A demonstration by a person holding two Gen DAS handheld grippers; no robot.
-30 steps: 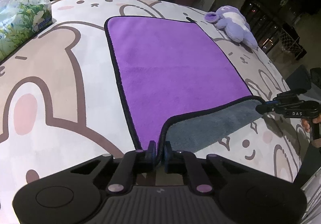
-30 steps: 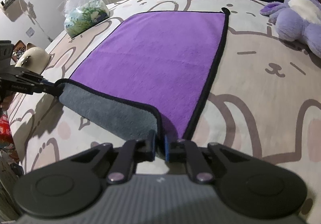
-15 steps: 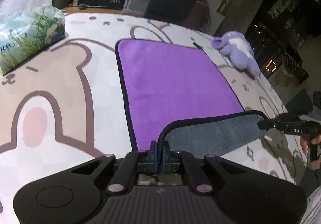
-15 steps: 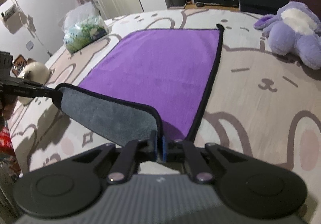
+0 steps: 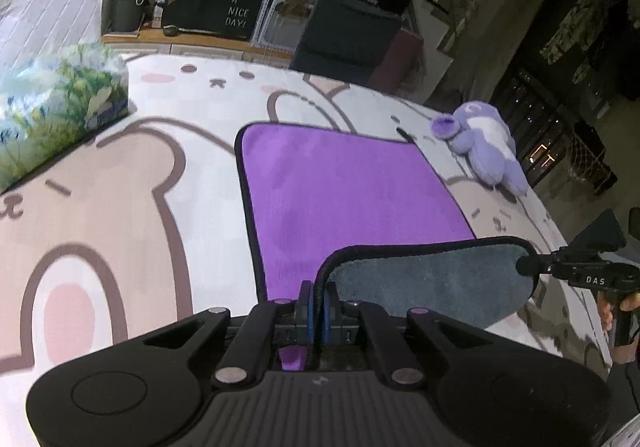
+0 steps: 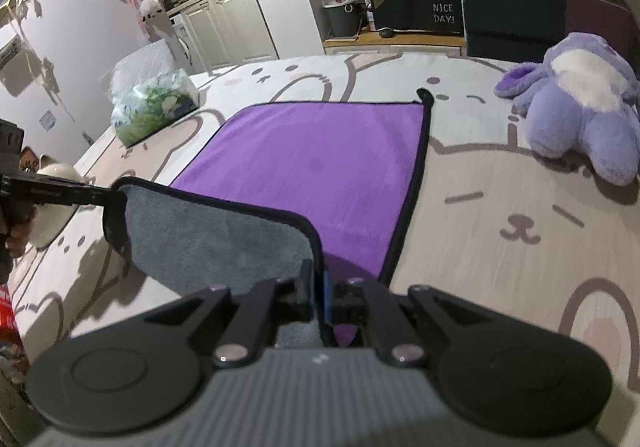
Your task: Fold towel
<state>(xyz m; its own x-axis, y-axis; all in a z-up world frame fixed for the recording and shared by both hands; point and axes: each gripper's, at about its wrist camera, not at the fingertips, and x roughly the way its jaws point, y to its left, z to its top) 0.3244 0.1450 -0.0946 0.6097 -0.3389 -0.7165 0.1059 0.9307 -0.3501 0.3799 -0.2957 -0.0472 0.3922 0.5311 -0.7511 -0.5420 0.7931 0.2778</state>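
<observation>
A purple towel point(image 5: 340, 183) with a black hem and a grey underside lies on a table with a cartoon bear cloth; it also shows in the right wrist view point(image 6: 320, 159). My left gripper point(image 5: 317, 307) is shut on the towel's near left corner. My right gripper point(image 6: 318, 297) is shut on the near right corner. Both corners are lifted, so the near edge hangs between them with the grey underside point(image 5: 432, 279) facing me. The right gripper shows in the left wrist view point(image 5: 532, 267), and the left gripper in the right wrist view point(image 6: 108, 193).
A tissue pack point(image 5: 56, 103) sits at the far left of the table. A purple plush toy point(image 6: 580, 103) lies at the far right. A cream bowl point(image 6: 52, 207) sits at the left table edge. A dark chair point(image 5: 344, 35) stands behind the table.
Both grippers have risen and moved forward with the towel's near corners. The near edge has lifted higher off the table and more grey underside shows.
</observation>
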